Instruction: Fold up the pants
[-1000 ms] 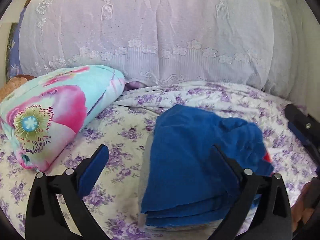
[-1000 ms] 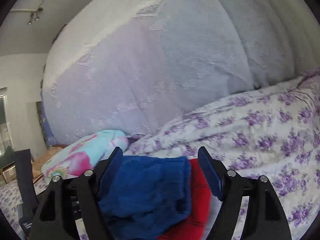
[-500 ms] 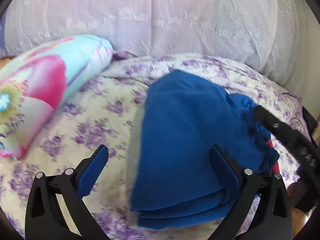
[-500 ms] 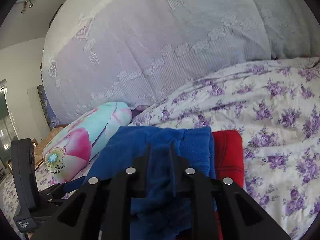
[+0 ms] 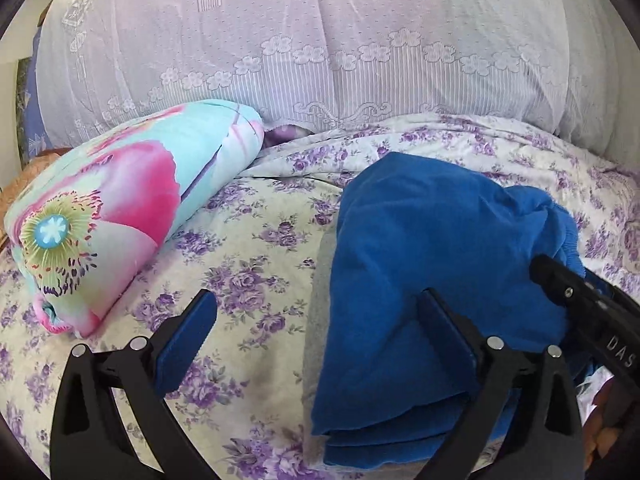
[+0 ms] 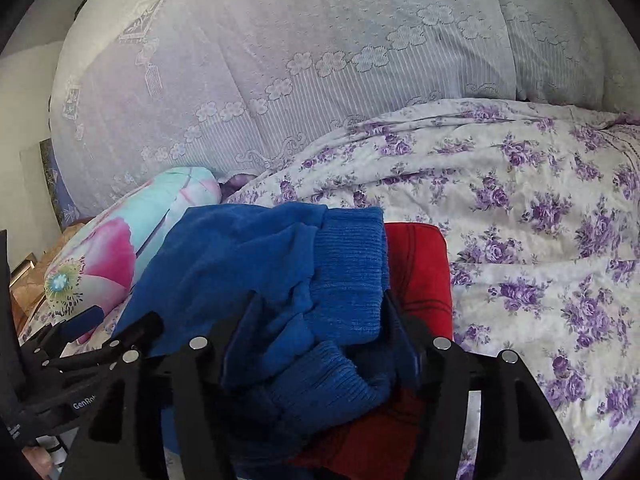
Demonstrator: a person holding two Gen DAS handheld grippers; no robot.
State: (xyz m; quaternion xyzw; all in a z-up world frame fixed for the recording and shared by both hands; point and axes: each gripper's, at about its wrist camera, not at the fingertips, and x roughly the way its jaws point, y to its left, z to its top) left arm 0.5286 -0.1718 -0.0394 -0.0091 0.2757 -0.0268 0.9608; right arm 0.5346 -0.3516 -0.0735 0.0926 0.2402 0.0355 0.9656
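Note:
Blue pants [image 5: 424, 264] lie folded in a thick stack on the flowered bed sheet [image 5: 256, 248]. My left gripper [image 5: 320, 320] is open; its right finger rests on the stack's left part and its left finger is over bare sheet. In the right wrist view my right gripper [image 6: 320, 332] is partly open, its fingers astride the ribbed cuff end of the pants [image 6: 344, 264] without pinching it. A red garment [image 6: 420, 268] lies under the pants. The right gripper shows at the right edge of the left wrist view [image 5: 580, 300].
A rolled flowered quilt [image 5: 120, 208] lies at the left of the bed. A lace-covered pile of bedding [image 5: 320, 48] rises behind. Open sheet [image 6: 540, 240] stretches to the right of the garments.
My right gripper shut on the cuff end, then opened partway. The left gripper tipped down toward the pants and back up, staying open. The pants stayed in place.

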